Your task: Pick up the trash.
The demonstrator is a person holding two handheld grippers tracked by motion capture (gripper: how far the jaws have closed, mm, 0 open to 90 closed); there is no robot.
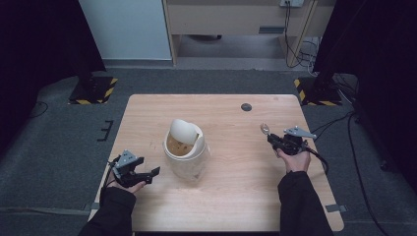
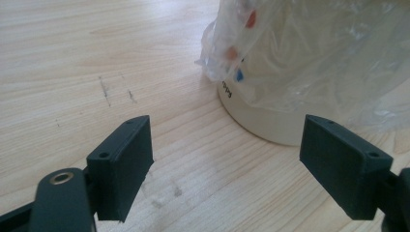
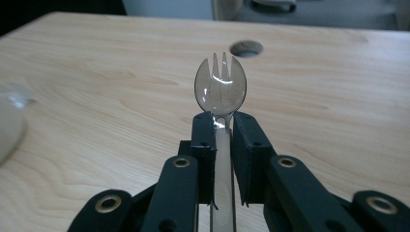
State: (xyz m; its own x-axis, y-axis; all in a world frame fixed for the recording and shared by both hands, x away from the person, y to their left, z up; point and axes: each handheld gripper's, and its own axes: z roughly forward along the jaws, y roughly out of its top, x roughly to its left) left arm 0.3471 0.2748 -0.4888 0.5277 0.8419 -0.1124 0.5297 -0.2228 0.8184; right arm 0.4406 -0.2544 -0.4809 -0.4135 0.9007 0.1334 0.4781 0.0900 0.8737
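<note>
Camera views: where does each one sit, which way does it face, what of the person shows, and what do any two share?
High view: above the person's side, looking forward and down on the table; both sleeves and hands show.
Left gripper view: rides the left gripper, looking along its open jaws at the bin.
Right gripper view: rides the right gripper, shut on a clear spork, facing the table's hole.
Shared: high and left views both show the bin.

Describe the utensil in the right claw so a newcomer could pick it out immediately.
Start at the wooden table, then go right of the white bin. The right claw grips a clear plastic spork by its handle: see-through, spoon-bowled, with short tines.
</note>
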